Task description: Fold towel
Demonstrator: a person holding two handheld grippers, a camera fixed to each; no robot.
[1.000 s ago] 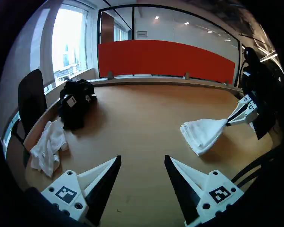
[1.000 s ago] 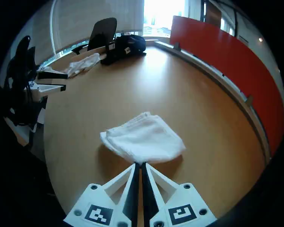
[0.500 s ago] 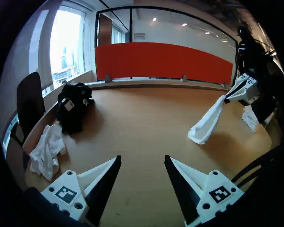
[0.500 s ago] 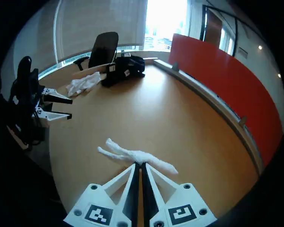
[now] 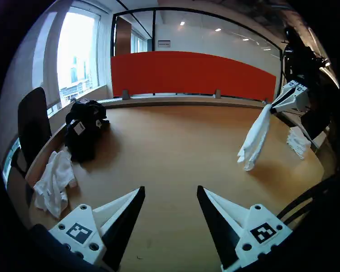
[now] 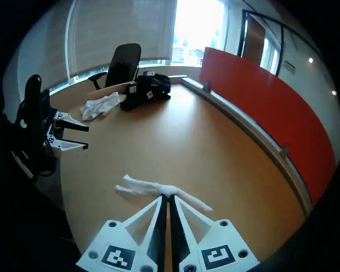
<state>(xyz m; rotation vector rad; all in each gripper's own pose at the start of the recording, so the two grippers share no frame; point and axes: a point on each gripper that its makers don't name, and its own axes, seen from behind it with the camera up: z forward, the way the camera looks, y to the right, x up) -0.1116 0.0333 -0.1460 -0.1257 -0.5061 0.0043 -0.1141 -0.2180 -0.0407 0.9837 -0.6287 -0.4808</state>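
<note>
White towel (image 5: 255, 140) hangs clear above the table (image 5: 170, 136), pinched at its top edge by the clenched right gripper (image 6: 169, 196), likely for carrying to the folded pile (image 5: 299, 141); left gripper (image 5: 170, 190) sits low, fingers spread, empty

Left claw (image 5: 170, 187) agape; right claw (image 6: 168, 196) clamped

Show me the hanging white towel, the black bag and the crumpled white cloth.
hanging white towel (image 5: 255, 137), left gripper view, mid-length.
black bag (image 5: 81, 130), left gripper view, front face.
crumpled white cloth (image 5: 53, 181), left gripper view, centre fold.
</note>
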